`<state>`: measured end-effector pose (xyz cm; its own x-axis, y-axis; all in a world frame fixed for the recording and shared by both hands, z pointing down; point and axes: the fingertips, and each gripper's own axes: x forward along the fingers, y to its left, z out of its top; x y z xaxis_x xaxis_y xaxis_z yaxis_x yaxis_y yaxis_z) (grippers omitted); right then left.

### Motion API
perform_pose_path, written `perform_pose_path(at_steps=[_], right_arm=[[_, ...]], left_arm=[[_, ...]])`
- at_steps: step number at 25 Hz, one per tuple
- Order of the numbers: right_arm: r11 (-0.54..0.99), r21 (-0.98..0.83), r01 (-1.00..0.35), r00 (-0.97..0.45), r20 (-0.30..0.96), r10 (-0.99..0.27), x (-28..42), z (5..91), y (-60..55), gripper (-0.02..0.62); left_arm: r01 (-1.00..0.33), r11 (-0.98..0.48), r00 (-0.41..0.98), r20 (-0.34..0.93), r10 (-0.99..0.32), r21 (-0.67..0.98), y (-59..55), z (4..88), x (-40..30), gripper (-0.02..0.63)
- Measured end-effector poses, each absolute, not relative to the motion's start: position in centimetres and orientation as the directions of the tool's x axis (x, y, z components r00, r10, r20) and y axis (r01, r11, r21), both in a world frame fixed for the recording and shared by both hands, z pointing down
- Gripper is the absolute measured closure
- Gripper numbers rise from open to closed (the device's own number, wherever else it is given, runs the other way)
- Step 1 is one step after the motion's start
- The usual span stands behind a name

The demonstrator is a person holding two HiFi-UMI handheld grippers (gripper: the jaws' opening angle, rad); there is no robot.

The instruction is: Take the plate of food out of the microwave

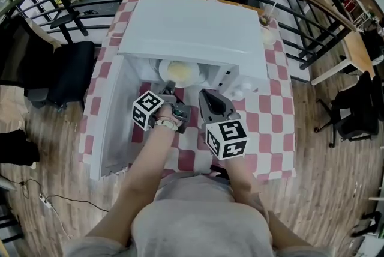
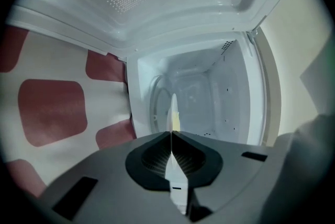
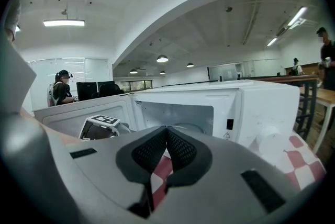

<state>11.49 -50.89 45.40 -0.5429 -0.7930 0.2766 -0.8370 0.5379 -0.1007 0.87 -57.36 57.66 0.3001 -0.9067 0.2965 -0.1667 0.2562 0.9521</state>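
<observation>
Since the microwave [image 1: 192,27] is set on the checked table [image 1: 276,123] with its door [image 1: 111,123] swung out to the left, the cavity is laid open to the near side for reaching in. The plate of food [image 1: 180,72] is seen inside, by the near opening. Its near rim is pinched between the closed jaws of the left gripper [image 1: 170,92], probably so that it can be drawn out level. The right gripper [image 1: 206,96] is held just right of it, outside the cavity, with its jaws together on nothing.
</observation>
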Motion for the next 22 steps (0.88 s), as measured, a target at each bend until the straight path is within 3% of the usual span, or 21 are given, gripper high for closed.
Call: perform_pose_path(at_steps=[22], right_arm=[[0.5,-0.113,-0.858,-0.513,0.218,-0.831,10.4,43.4,-47.1,0.571]], left_arm=[[-0.141,0.205,0.336,0.242,-0.91,0.969,-52.8,55.5,0.4,0.595]])
